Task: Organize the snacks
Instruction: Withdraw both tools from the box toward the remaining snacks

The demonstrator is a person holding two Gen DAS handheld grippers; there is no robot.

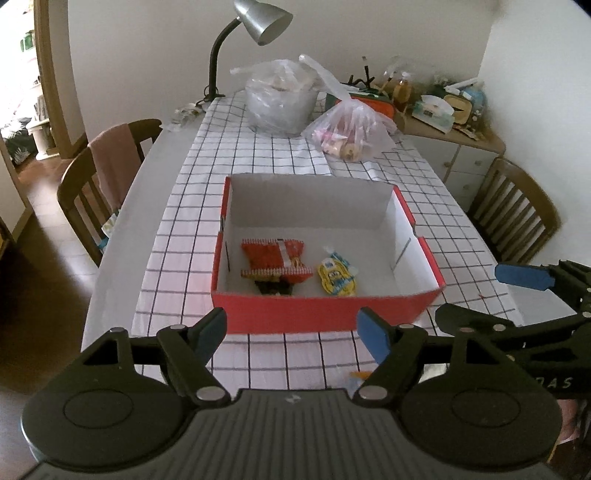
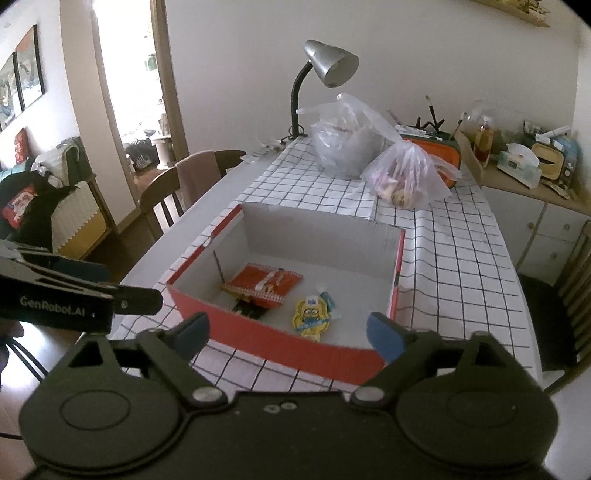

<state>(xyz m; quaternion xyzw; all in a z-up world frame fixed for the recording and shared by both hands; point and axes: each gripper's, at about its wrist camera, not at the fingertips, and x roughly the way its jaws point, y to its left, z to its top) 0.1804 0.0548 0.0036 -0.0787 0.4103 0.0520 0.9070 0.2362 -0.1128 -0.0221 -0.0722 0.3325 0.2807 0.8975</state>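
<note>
Snack packets (image 1: 295,267) in red box (image 1: 317,314), beyond both spread, empty grippers (image 1: 295,332)

Both matte black plastic grippers (image 1: 291,332) (image 2: 286,332) are showing blue finger pads (image 1: 375,334), silver pivot screws and white "GenRobot.AI" lettering.

Counter (image 1: 122,229) carries a checked cloth (image 1: 280,147). On the cloth: open red box (image 1: 317,314), two plastic bags (image 1: 284,99) (image 1: 351,129); desk lamp (image 1: 258,22) at far end.
</note>
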